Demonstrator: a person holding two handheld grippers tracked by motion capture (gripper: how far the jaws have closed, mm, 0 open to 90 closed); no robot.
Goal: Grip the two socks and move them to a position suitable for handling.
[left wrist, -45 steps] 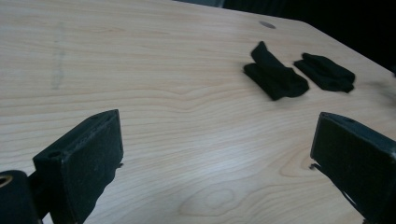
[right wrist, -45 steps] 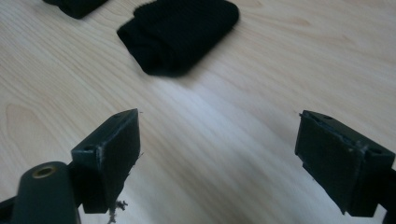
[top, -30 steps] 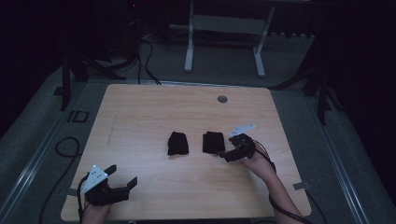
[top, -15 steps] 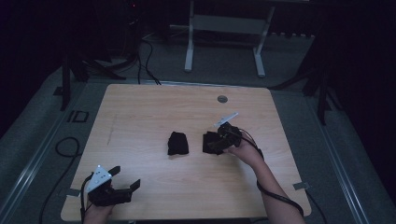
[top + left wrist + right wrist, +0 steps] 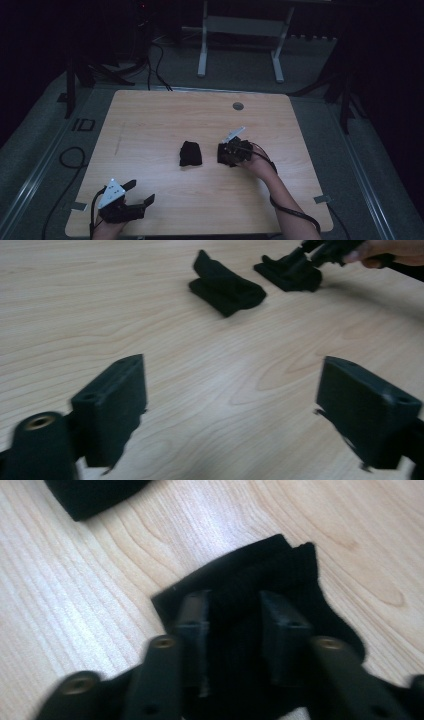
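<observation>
a: right gripper view first — we have the right gripper (image 5: 234,630) down on a small folded black knit cloth (image 5: 295,575) lying flat on the pale wood-grain table (image 5: 75,575). its two jaws stand on either side of a ridge of the fabric, part closed, pinching it between them.

b: do we call that a firm hold?

a: we'd judge it a pinch just taken. the cloth rests on the wood, not lifted.

b: and our left gripper (image 5: 131,198)?

a: in the high view it sits at the near left edge of the table, well apart from both cloths. in the left gripper view its jaws are spread wide with bare wood between them, holding nothing. we'd guess it waits its turn.

b: what else is around?

a: a second folded black cloth bundle (image 5: 190,153) lies just beside the one we grip, towards the table's middle, not touching it. a small round grey insert (image 5: 238,106) sits near the far edge.

b: anything in the way?

a: nothing stands between us and either cloth. the neighbour is close, so a wide swing leftwards could nudge it.
</observation>
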